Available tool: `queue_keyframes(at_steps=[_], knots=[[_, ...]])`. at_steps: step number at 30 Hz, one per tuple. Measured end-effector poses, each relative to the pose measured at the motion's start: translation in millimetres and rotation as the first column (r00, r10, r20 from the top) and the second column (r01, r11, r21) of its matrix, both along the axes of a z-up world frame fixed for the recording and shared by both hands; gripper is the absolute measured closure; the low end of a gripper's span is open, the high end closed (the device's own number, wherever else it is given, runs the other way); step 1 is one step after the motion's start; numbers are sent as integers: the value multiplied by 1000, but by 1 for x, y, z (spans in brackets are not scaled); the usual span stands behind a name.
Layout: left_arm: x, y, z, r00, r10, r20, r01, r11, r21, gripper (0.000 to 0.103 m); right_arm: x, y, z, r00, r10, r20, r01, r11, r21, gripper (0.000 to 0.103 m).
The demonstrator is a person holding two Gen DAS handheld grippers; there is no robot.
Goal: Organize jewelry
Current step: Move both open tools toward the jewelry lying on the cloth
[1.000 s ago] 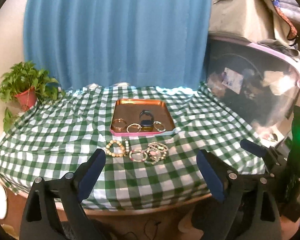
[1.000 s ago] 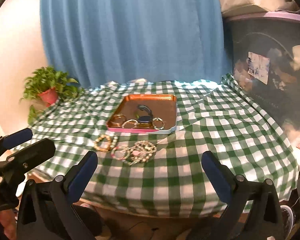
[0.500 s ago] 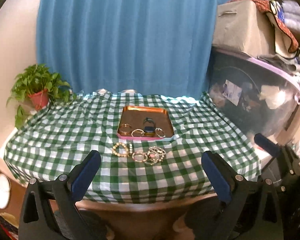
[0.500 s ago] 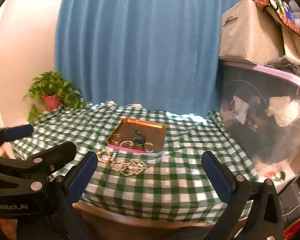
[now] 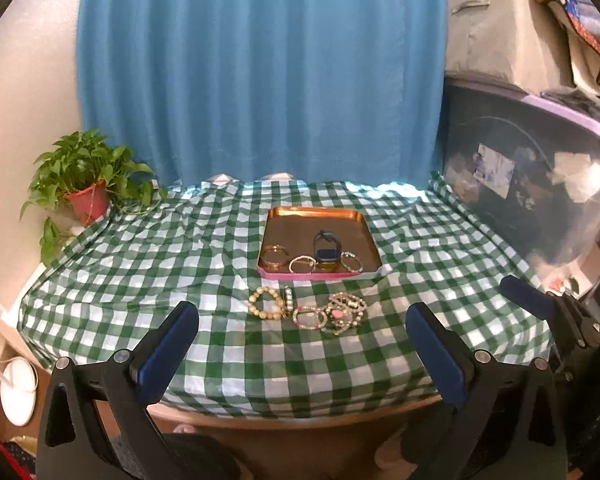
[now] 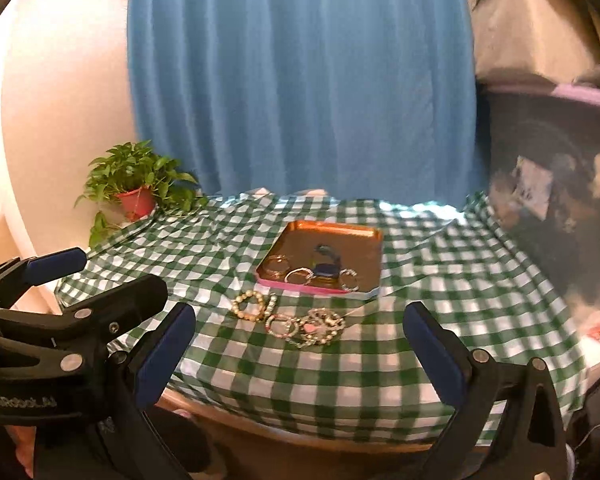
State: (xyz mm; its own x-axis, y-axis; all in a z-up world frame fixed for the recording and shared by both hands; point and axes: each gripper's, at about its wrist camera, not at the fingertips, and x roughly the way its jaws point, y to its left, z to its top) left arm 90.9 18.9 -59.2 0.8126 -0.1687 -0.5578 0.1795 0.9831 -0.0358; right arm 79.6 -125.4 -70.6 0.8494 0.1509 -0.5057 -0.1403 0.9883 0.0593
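Left gripper (image 5: 302,334): we hold it spread wide and empty, short of the table's near edge.
Right gripper (image 6: 300,334): spread too, holding nothing.
Bracelets (image 5: 308,311): a loose row on the checked cloth (image 5: 140,280), just before the tray's near edge.
Tray (image 5: 314,212): mid-table, a few rings already along its near side.
Bearing: the row runs left to right, straight ahead of both grippers; we judge neither clearly nearer.
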Motion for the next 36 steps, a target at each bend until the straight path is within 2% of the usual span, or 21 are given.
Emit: queue_keyframes(at_steps=[6,10,14,17,21,23,25,28,30,31,32,34,35,36], knots=[[30,-6,-37,1000,-8,-30,9,1000,30,0,29,-5,-39,998,35,-45,-34,999,31,0],[52,-12,-64,999,-2,-42,5,998,70,0,47,-5,-63,998,0,-62,-2,1000,-31,0],[74,-14,-88,997,-8,-71,14,997,80,0,69,-6,-88,995,18,-102,-25,998,-62,0],[97,-9,-105,995,-59,-77,65,995,76,0,91,-12,-108,980,74,-182,-77,997,-8,0],[135,19,-121,986,-92,-141,88,996,-31,0,113,-27,-126,957,168,-235,-139,981,137,1],[152,31,-129,986,-69,-153,66,998,-24,0,123,-31,-125,956,187,-225,-155,976,150,4],[175,44,-142,977,-30,-212,27,1000,-14,0,136,-37,-120,961,192,-199,-167,976,136,6],[202,57,-165,964,-19,-264,3,998,-61,1,160,-48,-113,967,190,-172,-166,975,147,6],[211,55,-177,965,-9,-260,1,999,-32,4,174,-55,-115,970,191,-151,-164,972,170,6],[214,51,-184,965,-11,-262,10,1000,-8,12,180,-59,-121,973,189,-136,-164,970,179,6],[216,49,-189,963,-22,-268,22,1000,-4,25,183,-60,-128,973,188,-136,-163,970,181,7],[219,44,-199,956,-58,-289,55,998,-19,33,190,-59,-152,958,201,-203,-169,972,163,21],[220,42,-203,953,-64,-296,63,998,-14,36,192,-58,-158,952,204,-229,-172,974,150,34],[221,41,-205,952,-71,-298,69,997,-17,38,195,-53,-166,939,219,-264,-191,973,126,40]])
